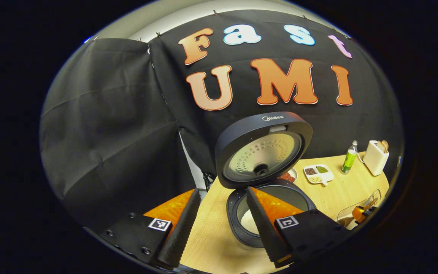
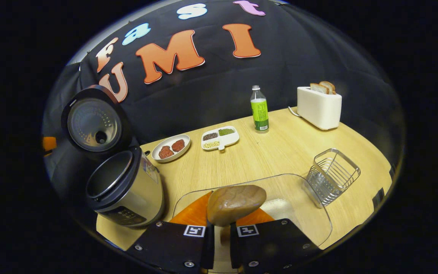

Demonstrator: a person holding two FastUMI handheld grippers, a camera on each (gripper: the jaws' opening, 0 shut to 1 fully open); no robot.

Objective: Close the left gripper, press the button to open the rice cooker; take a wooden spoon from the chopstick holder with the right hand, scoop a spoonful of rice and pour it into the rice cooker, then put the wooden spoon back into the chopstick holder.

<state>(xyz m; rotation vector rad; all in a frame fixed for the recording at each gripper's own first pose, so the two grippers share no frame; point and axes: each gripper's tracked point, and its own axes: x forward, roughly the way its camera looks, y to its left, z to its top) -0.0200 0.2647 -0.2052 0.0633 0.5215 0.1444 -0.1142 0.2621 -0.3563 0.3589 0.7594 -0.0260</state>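
One rice cooker [image 2: 127,188] stands on the wooden table [image 2: 280,152], its round lid [image 2: 94,123] tipped up and the pot open. One wooden spoon [image 2: 236,203], brown and smooth, is pinched between the right gripper's [image 2: 221,238] fingers above a clear tub of rice [image 2: 283,207], just beside one empty wire holder [image 2: 331,176]. Two bread slices [image 2: 322,87] sit in one toaster [image 2: 319,107]. One bottle [image 2: 259,109] and two dishes lie behind. The left gripper [image 1: 221,224] is spread before the cooker.

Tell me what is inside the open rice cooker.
In the left gripper view the rice cooker holds some white rice at the bottom; the left gripper's finger covers the rest of the pot.
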